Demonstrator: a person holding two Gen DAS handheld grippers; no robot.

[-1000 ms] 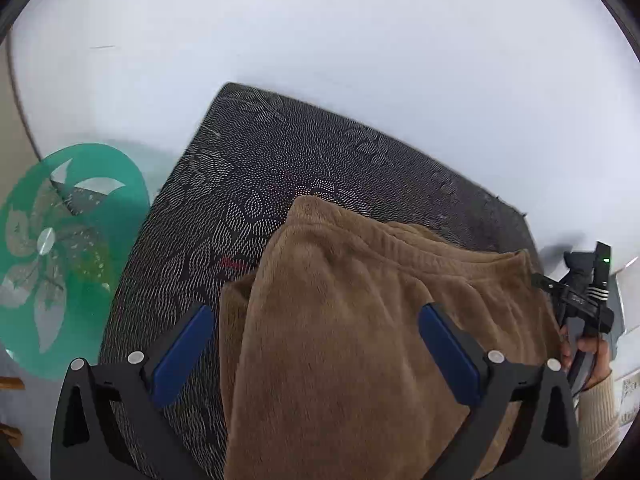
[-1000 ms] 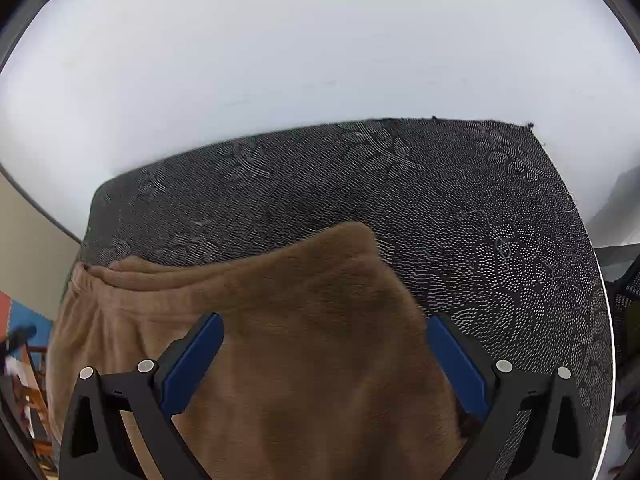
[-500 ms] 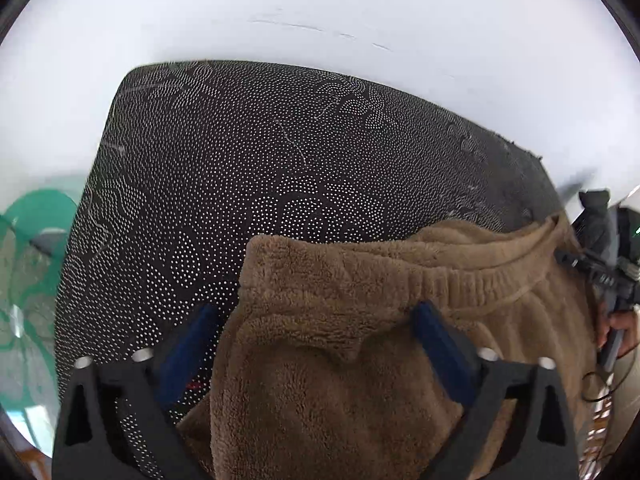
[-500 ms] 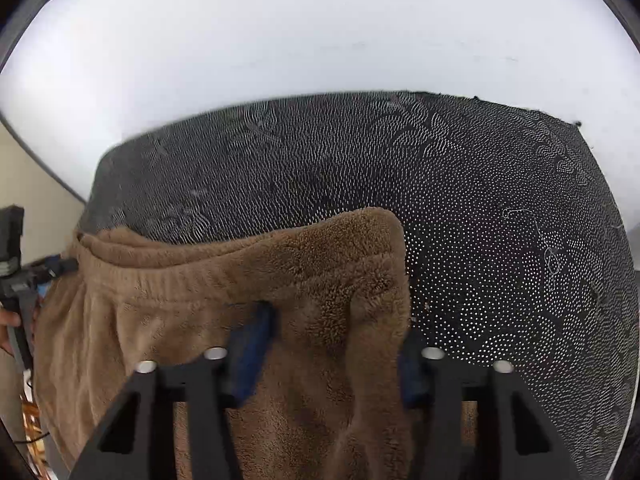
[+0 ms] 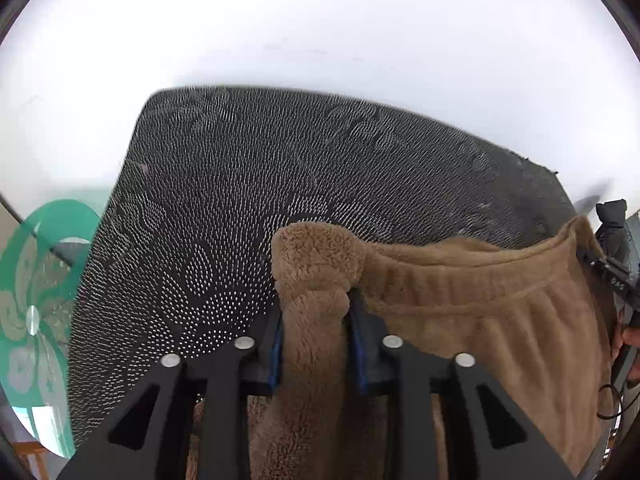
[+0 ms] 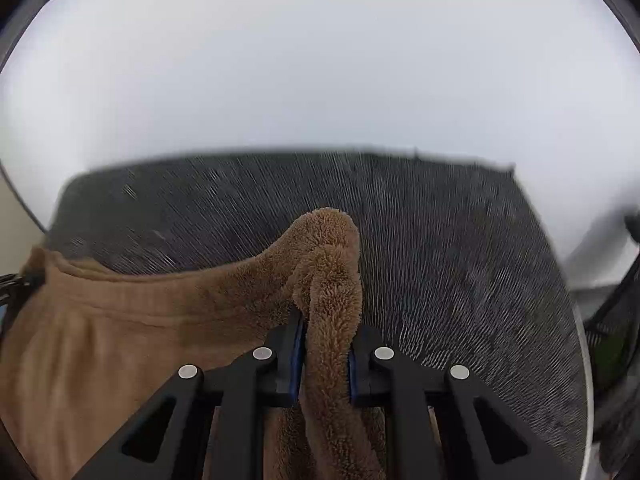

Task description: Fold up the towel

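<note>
A fluffy brown towel (image 5: pixel 460 312) hangs stretched between my two grippers over a black dotted mat (image 5: pixel 224 216). My left gripper (image 5: pixel 316 332) is shut on the towel's left corner, which bunches up above the blue pads. My right gripper (image 6: pixel 322 356) is shut on the towel's (image 6: pixel 120 340) right corner, the pile bulging between its fingers. The towel's top hem runs taut from one corner to the other. In the left wrist view the right gripper (image 5: pixel 612 268) shows at the far right edge with a hand on it.
The black mat (image 6: pixel 460 264) lies on a white table (image 5: pixel 320 40). A round green glass disc (image 5: pixel 36 312) sits off the mat's left side. A dark mesh object (image 6: pixel 612 340) shows at the right edge of the right wrist view.
Both grippers went from wide open over the flat towel to shut on its two corners. The corners now stand lifted and the hem between them has pulled taut.
</note>
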